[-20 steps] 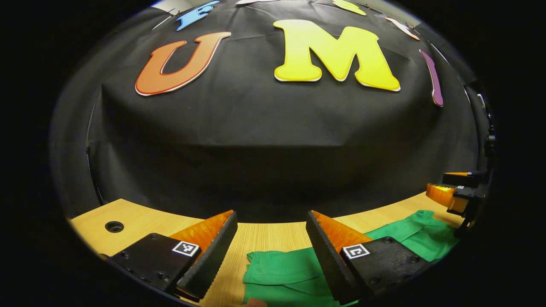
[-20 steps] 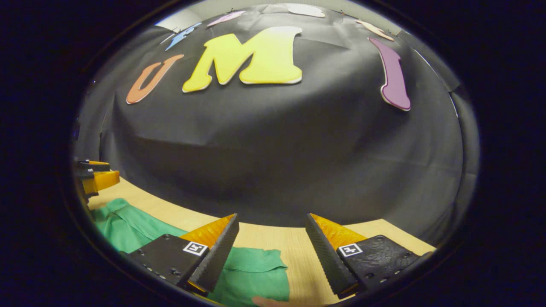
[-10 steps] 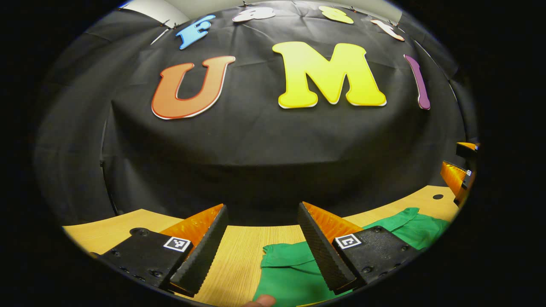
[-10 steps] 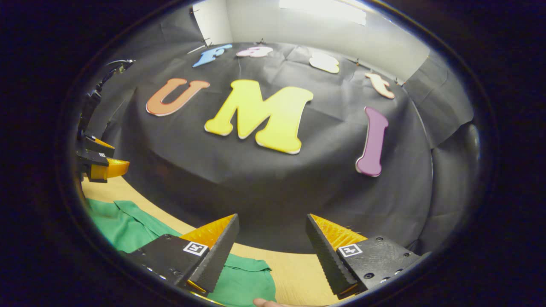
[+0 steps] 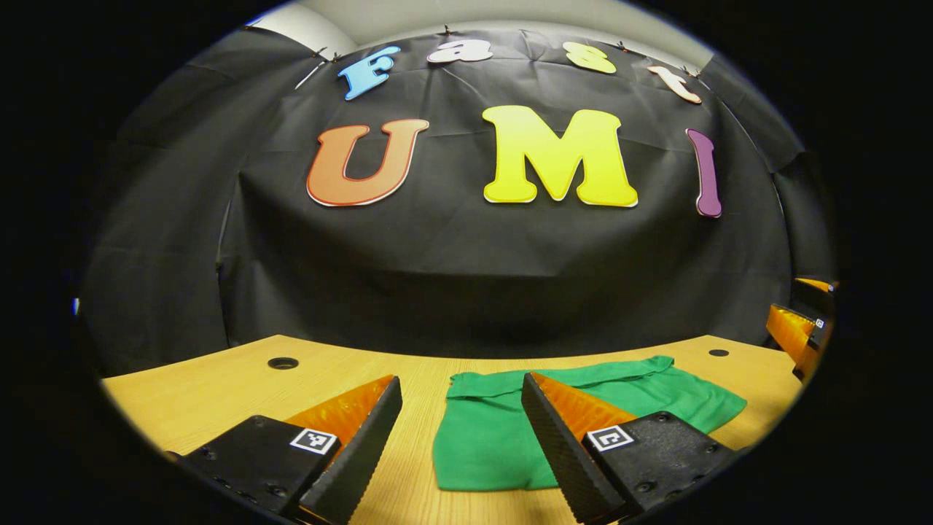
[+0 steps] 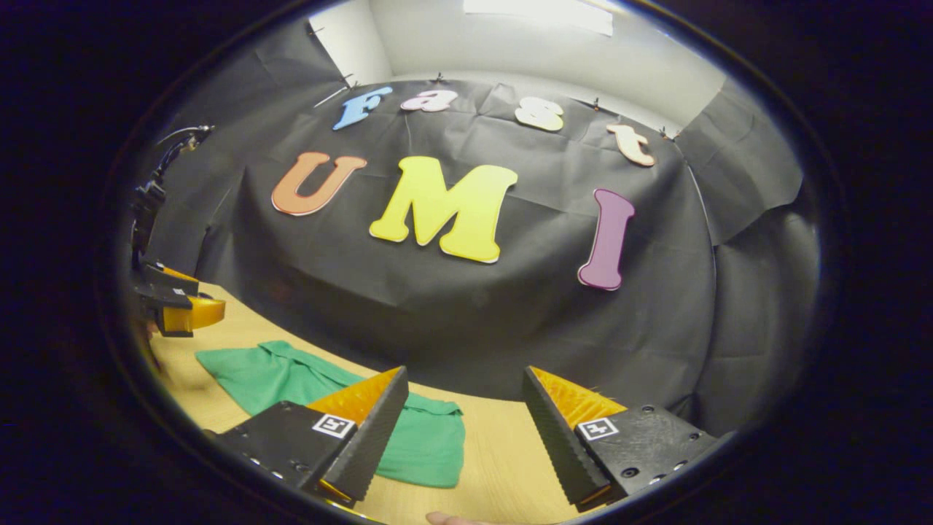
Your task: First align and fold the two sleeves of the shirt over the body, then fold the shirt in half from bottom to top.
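Both grippers had drawn back and risen from the shirt since the earlier frames, so that far more of the table and the whole folded garment came into sight. In the left gripper view, the green shirt (image 5: 496, 437) lay flat on the wooden table (image 5: 219, 386) as a compact folded bundle, with its far edge near the black cloth wall (image 5: 474, 277). The left gripper (image 5: 461, 445) hung above the table with its jaws wide apart and nothing between them; its right-hand finger overlapped the shirt in the picture, but whether it touched the cloth could not be told. The other gripper (image 5: 798, 335) showed at the right edge of that view, beyond the shirt's far corner. A round hole (image 5: 283, 362) sat in the tabletop to the left.

In the right gripper view, the right gripper (image 6: 465, 437) was likewise wide open and held nothing, with the shirt (image 6: 430, 445) lying below and to its left. A fingertip (image 6: 444, 518) showed at the bottom edge.
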Motion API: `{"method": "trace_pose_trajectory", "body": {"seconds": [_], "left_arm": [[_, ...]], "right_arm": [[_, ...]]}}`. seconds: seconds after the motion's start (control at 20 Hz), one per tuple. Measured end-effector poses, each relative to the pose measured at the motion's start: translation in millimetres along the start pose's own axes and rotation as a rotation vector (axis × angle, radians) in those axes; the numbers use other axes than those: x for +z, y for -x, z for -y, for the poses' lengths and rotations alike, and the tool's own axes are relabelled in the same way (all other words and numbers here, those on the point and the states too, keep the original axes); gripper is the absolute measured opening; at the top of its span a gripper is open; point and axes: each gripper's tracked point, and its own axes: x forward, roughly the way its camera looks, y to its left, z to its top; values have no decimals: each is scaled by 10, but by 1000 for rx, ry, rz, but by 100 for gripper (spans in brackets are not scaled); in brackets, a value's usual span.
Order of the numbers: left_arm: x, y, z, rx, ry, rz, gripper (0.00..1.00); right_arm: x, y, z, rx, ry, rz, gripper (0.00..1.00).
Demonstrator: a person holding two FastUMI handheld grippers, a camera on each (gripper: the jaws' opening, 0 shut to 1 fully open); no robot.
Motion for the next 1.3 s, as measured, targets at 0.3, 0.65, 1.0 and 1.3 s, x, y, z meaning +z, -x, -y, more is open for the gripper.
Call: {"method": "trace_pose_trajectory", "body": {"seconds": [0.3, 0.65, 1.0, 1.3], "left_arm": [[72, 908, 178, -4, 34, 1, 100], [508, 2004, 533, -13, -11, 15, 100], [677, 2547, 740, -17, -86, -15, 100], [855, 2540, 654, 1, -99, -52, 100]], "right_arm": [[88, 787, 241, 30, -78, -12, 96], [471, 1840, 403, 106, -96, -34, 95], [861, 2197, 792, 56, -236, -96, 94], [728, 2223, 945, 36, -233, -201, 95]]}}
